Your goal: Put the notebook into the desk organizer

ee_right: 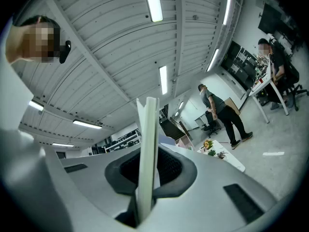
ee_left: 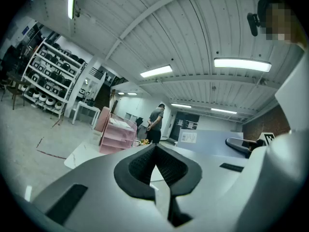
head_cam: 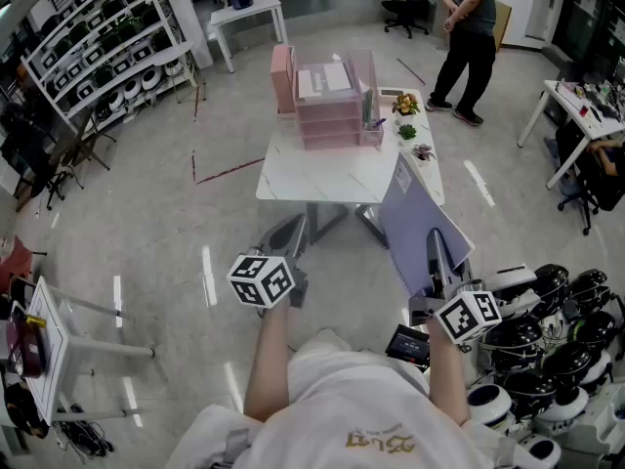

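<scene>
**Head view.** The left tool point(head_cam: 285, 237) has its jaws pressed together and holds nothing. It sits in front of the near edge of the surface point(head_cam: 332, 179). The right tool point(head_cam: 439, 252) pinches the notebook point(head_cam: 415, 223), which hangs tilted in the air by the near right corner. The desk organizer point(head_cam: 327, 101) stands at the far edge.

**Left gripper view.** The jaws of the left tool point(ee_left: 154, 151) meet with nothing between them. The desk organizer point(ee_left: 116, 133) stands ahead.

**Right gripper view.** The right tool point(ee_right: 145, 178) clamps the notebook point(ee_right: 146, 129), seen edge-on and upright between the pads.
</scene>
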